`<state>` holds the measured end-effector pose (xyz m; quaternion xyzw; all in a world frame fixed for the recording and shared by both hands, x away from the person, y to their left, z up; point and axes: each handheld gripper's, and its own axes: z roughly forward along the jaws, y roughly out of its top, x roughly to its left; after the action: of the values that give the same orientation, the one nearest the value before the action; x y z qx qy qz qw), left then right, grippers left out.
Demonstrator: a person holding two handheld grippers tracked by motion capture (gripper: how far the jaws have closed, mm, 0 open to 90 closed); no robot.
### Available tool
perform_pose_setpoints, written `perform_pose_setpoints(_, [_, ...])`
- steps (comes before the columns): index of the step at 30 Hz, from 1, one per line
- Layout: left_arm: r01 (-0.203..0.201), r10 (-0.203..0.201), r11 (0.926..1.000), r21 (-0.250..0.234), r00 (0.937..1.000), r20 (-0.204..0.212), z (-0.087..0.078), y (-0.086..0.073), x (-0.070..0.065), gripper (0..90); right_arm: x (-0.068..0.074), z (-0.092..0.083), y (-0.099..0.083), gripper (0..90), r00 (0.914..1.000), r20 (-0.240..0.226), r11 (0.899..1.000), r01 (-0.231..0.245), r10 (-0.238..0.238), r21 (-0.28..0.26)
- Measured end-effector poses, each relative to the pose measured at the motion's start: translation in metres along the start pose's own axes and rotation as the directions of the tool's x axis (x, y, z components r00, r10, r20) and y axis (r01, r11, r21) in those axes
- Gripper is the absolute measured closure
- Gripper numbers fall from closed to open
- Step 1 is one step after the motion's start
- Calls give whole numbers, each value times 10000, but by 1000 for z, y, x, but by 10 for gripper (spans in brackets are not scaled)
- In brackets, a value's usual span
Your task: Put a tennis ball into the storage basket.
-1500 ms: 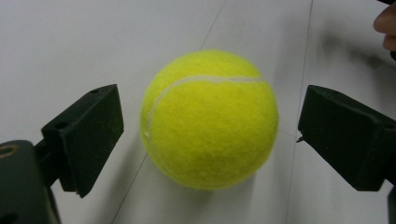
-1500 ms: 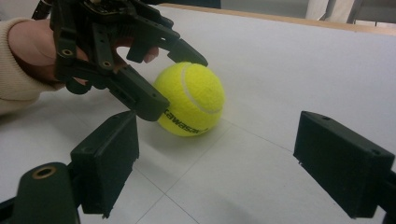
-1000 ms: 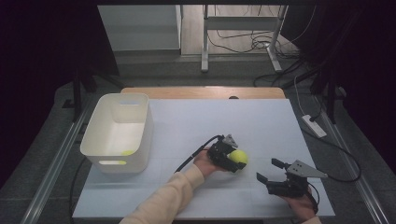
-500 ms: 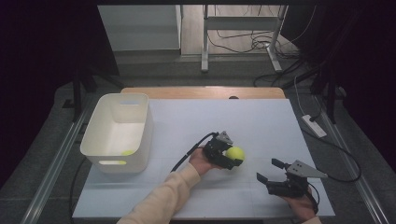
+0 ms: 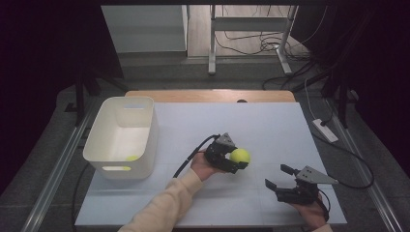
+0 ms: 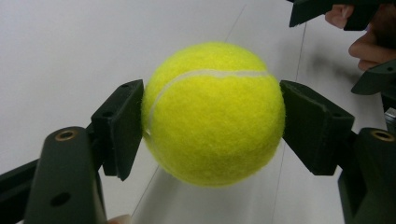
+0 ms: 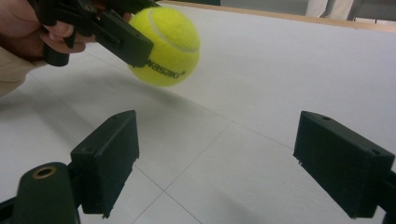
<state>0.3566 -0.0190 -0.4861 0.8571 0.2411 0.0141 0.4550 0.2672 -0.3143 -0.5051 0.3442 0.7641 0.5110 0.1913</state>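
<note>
A yellow tennis ball [image 5: 240,155] is held just above the white table [image 5: 270,121] near its middle. My left gripper [image 5: 235,161] is shut on it, both pads pressed to the ball's [image 6: 212,112] sides in the left gripper view. The same ball [image 7: 167,45] shows at the upper left of the right gripper view, clamped in the other gripper. My right gripper [image 5: 279,177] rests low at the front right of the table, jaws wide open with nothing between them. A second yellow ball [image 5: 131,158] lies inside the white bin [image 5: 145,128].
The white bin stands at the table's left side. A white power strip [image 5: 324,130] and cables lie past the right edge. Table legs and more cables stand on the floor behind the far edge.
My left gripper, with the ball in it, has shifted a little to the left and up off the table. The right gripper has stayed put.
</note>
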Motion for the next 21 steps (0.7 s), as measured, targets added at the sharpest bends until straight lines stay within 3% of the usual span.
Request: perform_pose_setpoints(21, [-92, 75, 9988, -486, 9994, -340, -27, -2, 0, 274, 0, 1, 0, 136, 9999, -67, 9999, -77, 78, 69])
